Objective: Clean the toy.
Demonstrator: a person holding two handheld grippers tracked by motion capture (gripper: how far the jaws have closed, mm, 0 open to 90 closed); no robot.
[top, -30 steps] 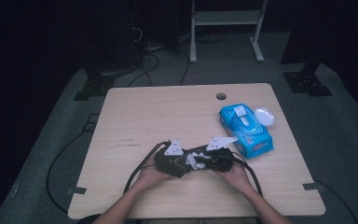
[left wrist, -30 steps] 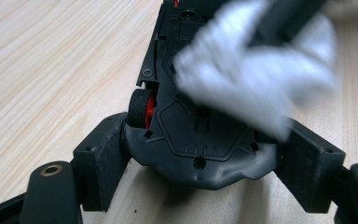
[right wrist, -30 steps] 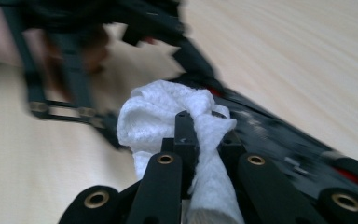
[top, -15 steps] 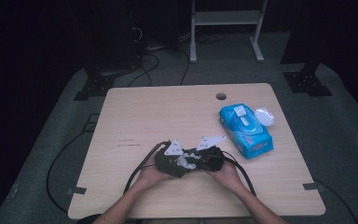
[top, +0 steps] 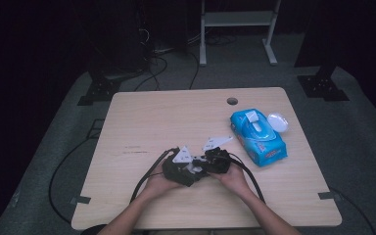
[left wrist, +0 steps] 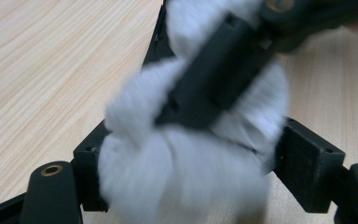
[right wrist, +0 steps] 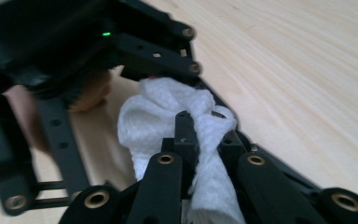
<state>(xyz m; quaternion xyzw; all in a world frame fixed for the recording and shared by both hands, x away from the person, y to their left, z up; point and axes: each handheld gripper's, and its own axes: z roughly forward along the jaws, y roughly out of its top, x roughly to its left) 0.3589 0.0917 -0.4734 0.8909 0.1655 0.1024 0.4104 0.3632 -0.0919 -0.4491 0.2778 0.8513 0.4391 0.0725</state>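
Wooden table [top: 142,122], seen from above, my forearms coming in from the bottom edge. L gripper [top: 190,172] sits near the front edge, a bit left of centre, its jaws spread around a bunched white wipe [left wrist: 182,158]; the wipe bulges between both pads, touching them. R gripper [top: 206,165] is just beside it, tips meeting the L's, jaws pinched narrow on a twisted part of the same wipe [right wrist: 205,140]. Wipe hangs between the 2 tools, just above the tabletop. Further right, well apart: blue wipes pack [top: 257,137] lying flat, white lid [top: 277,121] touching its far-right corner.
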